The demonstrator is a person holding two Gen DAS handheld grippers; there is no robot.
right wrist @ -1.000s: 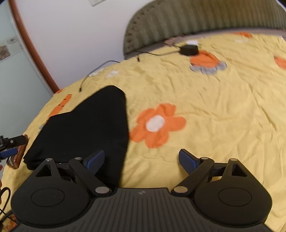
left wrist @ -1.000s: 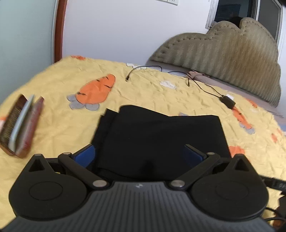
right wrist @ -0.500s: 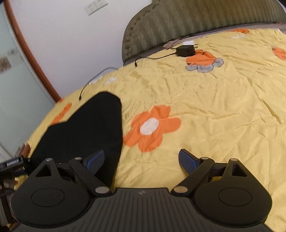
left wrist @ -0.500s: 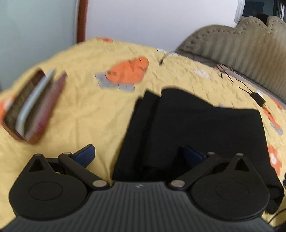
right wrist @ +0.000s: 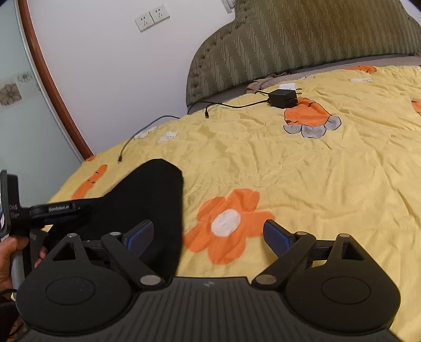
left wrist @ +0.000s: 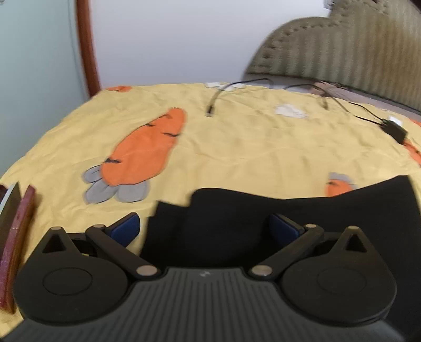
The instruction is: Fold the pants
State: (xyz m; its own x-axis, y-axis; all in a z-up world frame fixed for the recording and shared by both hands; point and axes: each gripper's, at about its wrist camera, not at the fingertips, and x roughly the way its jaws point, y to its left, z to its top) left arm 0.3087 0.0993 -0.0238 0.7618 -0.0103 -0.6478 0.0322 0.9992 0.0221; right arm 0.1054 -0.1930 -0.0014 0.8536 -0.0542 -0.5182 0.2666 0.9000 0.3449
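The black pants (left wrist: pixel 263 218) lie folded flat on the yellow bedspread (left wrist: pixel 250 147). In the left wrist view my left gripper (left wrist: pixel 205 227) hovers low over their near left corner, jaws wide open, nothing pressed between the blue pads (left wrist: pixel 123 227). In the right wrist view the pants (right wrist: pixel 155 194) lie at the left, and my right gripper (right wrist: pixel 208 235) stands open over their right edge and an orange flower print, holding nothing. The left gripper's body (right wrist: pixel 31 210) and a hand show at that view's far left edge.
A dark red book-like object (left wrist: pixel 15 231) lies at the bed's left edge. A black charger (right wrist: pixel 282 98) with cables (left wrist: pixel 215 102) rests near the padded headboard (right wrist: pixel 302 42). Wall sockets (right wrist: pixel 152 18) sit above. Open bedspread stretches to the right of the pants.
The left gripper swung toward the pants' left side and dropped lower, so the cloth now fills only the bottom right of its view. The right gripper stayed nearly still, tilting slightly.
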